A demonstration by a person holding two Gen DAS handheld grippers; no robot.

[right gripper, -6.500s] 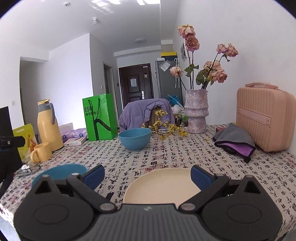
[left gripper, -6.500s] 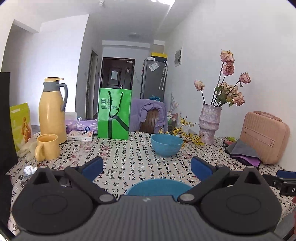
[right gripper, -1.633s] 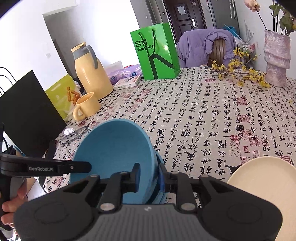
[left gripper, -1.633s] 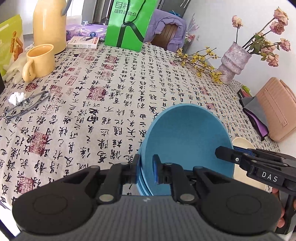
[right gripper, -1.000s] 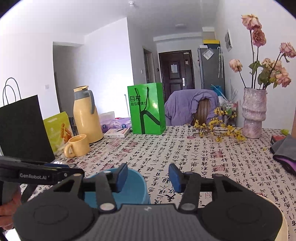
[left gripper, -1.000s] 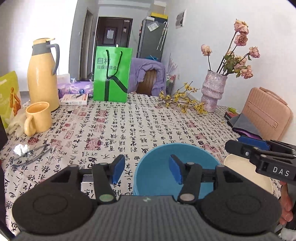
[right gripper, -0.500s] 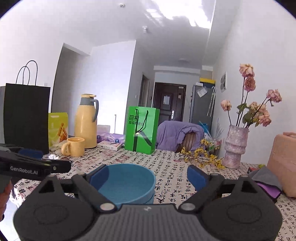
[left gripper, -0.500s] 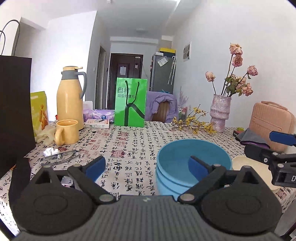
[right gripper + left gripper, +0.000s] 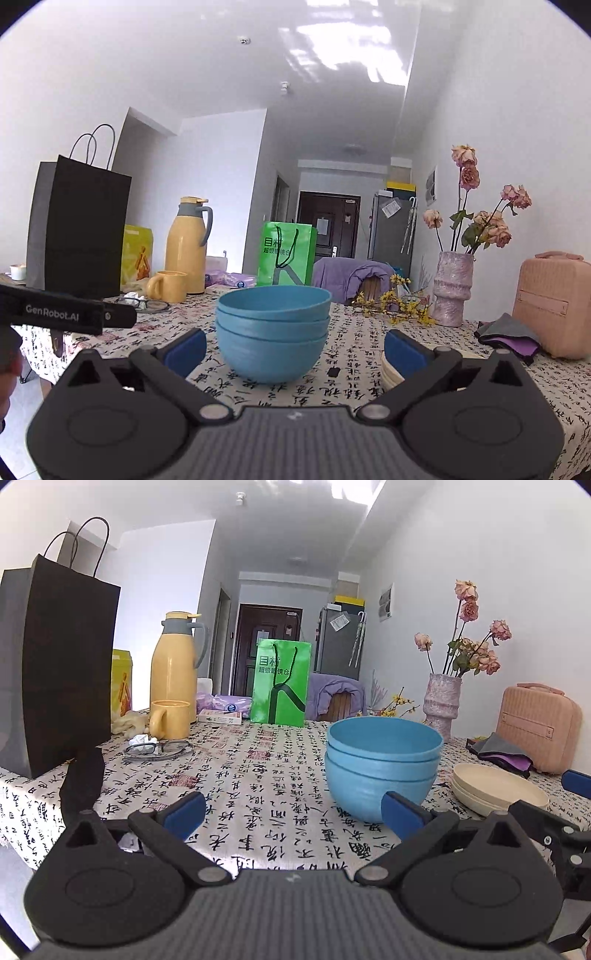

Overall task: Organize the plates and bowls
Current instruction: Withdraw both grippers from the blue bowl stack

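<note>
Left wrist view: blue bowls [image 9: 382,764] are sitting nested on the table [image 9: 258,775], cream plates [image 9: 495,788] just beside them.
Left gripper [image 9: 293,812] and right gripper [image 9: 293,345] are opening wide, gripping nothing; bowls are lying ahead, nearer the right gripper's centre line.

Bowls [image 9: 382,764] left of plates [image 9: 495,786]

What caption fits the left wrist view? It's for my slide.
Open left tool facing stacked blue bowls beside cream plates on a calligraphy-print tablecloth.
</note>
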